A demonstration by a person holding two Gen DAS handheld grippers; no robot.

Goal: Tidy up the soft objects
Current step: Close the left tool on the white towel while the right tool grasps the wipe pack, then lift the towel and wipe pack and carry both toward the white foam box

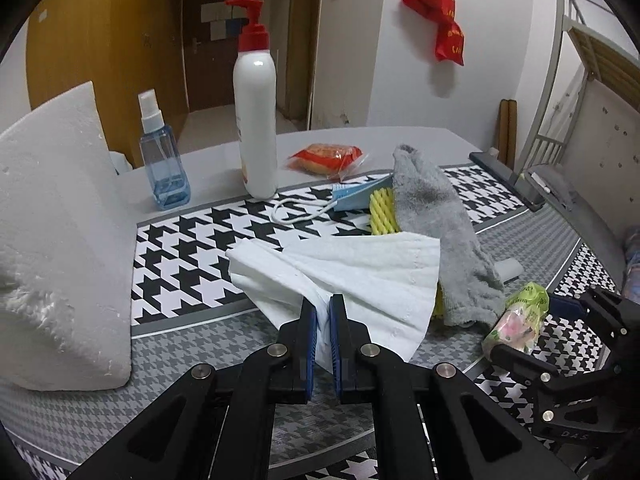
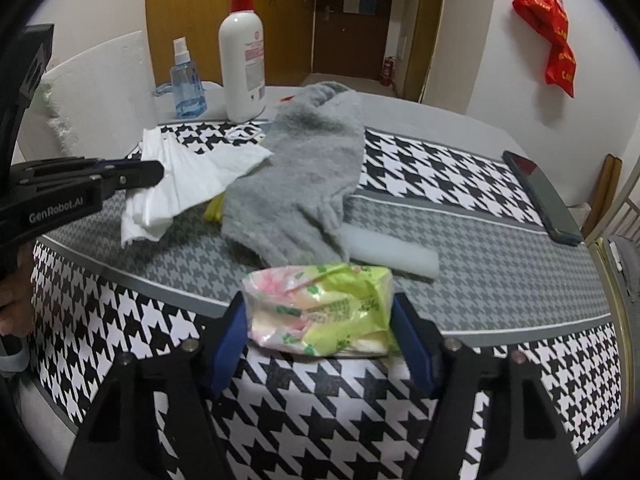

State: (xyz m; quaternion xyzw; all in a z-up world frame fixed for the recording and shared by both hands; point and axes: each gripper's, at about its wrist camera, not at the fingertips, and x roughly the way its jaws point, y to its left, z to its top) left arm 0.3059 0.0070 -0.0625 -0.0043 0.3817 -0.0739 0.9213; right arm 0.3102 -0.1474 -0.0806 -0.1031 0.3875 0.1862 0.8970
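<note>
L gripper (image 1: 323,312): jaws together, blue pads clamped on a fold of the white cloth (image 1: 360,276); cloth lifted at the pinch, rest fans out toward the far side.
White cloth, posn: over the grey band of the houndstooth mat (image 1: 192,240), far edge overlapping the yellow ribbed item (image 1: 382,212) and touching the grey sock (image 2: 304,176).
R gripper (image 2: 320,340): jaws apart w/ the tissue pack (image 2: 324,312) between them; pads just beside the pack ends, cannot tell if they press on it.
Tissue pack, posn: green/pink wrapper, lying on the mat at the near edge, just in front of the sock.
Grey sock: laid flat mid-mat, toe end toward the bottles, partly over the yellow item and over a white foam strip (image 2: 394,256).
Foam block (image 1: 60,240): large, white, at mat's left side.
Lotion bottle (image 1: 256,120): white, red pump, upright at far edge of mat.
Spray bottle (image 1: 162,160): blue, upright, left of lotion bottle.
Snack pkt (image 1: 326,158): red wrapper, on table beyond the mat.
Phone (image 2: 540,196): dark, at mat's right edge.
Hand (image 2: 14,300): part visible at left, holding L gripper handle.
</note>
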